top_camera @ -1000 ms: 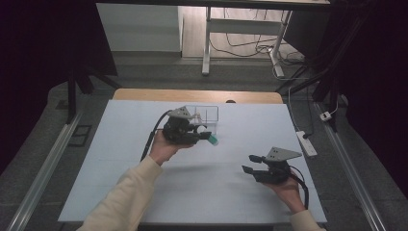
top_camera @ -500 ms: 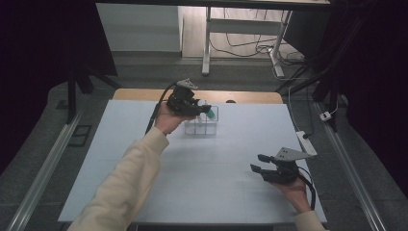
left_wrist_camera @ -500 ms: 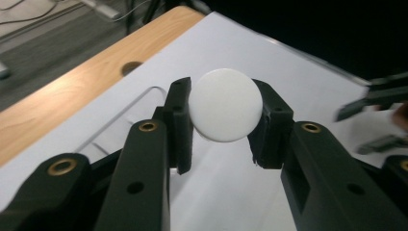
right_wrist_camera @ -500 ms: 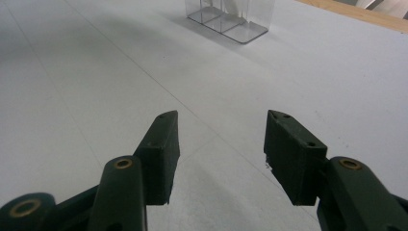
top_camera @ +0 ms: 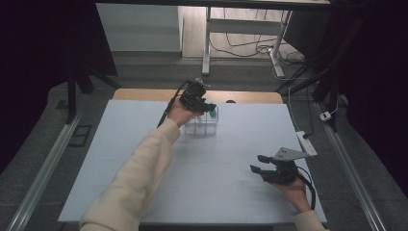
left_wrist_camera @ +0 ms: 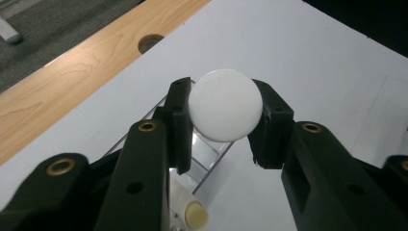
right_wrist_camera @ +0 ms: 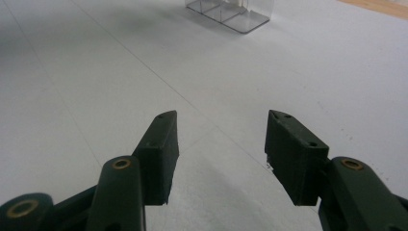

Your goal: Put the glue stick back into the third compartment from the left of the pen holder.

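Nearest, the right gripper (top_camera: 263,169) rests low over the bare white worktop (top_camera: 231,192), its fingers (right_wrist_camera: 159,144) parted with nothing between them. Farther out, the left gripper (top_camera: 204,103) holds a white ball (left_wrist_camera: 225,104) pinched between its two pads, poised directly above a clear compartmented box (top_camera: 202,125) that stands near the worktop's far edge. A cream cap-ended item (left_wrist_camera: 195,214) already lies in one compartment below. To place well, judged from this pose: centre the ball over a free cell, lower it between the dividers, then ease the fingers apart so it cannot bounce out. Beyond lies a wooden strip (left_wrist_camera: 72,67) with a round hole (left_wrist_camera: 150,42); the thin box walls are the only obstacle nearby.
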